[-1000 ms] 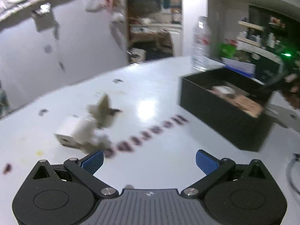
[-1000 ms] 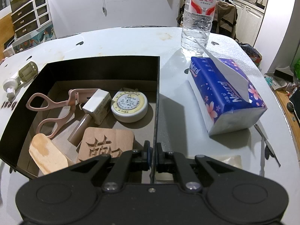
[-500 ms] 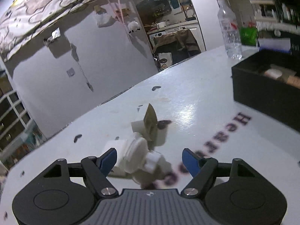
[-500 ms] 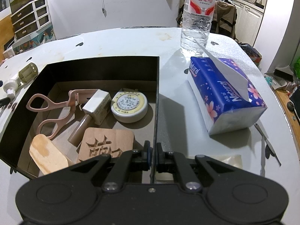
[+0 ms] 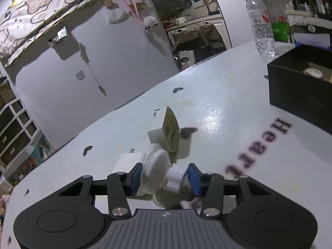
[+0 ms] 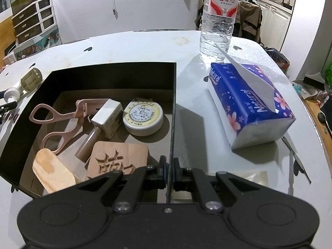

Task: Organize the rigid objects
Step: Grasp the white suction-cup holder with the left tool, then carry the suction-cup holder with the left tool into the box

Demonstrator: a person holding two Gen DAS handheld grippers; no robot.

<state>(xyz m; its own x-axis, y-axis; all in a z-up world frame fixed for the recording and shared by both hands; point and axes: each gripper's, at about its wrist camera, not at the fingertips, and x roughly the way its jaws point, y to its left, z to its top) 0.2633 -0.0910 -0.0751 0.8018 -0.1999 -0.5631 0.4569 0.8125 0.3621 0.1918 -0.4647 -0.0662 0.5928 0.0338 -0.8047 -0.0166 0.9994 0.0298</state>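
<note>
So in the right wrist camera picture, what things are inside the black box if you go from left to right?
Pink scissors-shaped tool → small white box → round tape measure. The wooden pieces nearer the camera overlap, so I left them out.

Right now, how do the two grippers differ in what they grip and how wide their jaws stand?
The left gripper has a white plastic gadget between its blue pads and its jaws are closing on it; the right gripper is clamped on the thin side wall of the black box. The left jaws stand well apart; the right jaws are almost together. The gadget lies on the table, outside the box. Both grippers are black and point downward.
</note>
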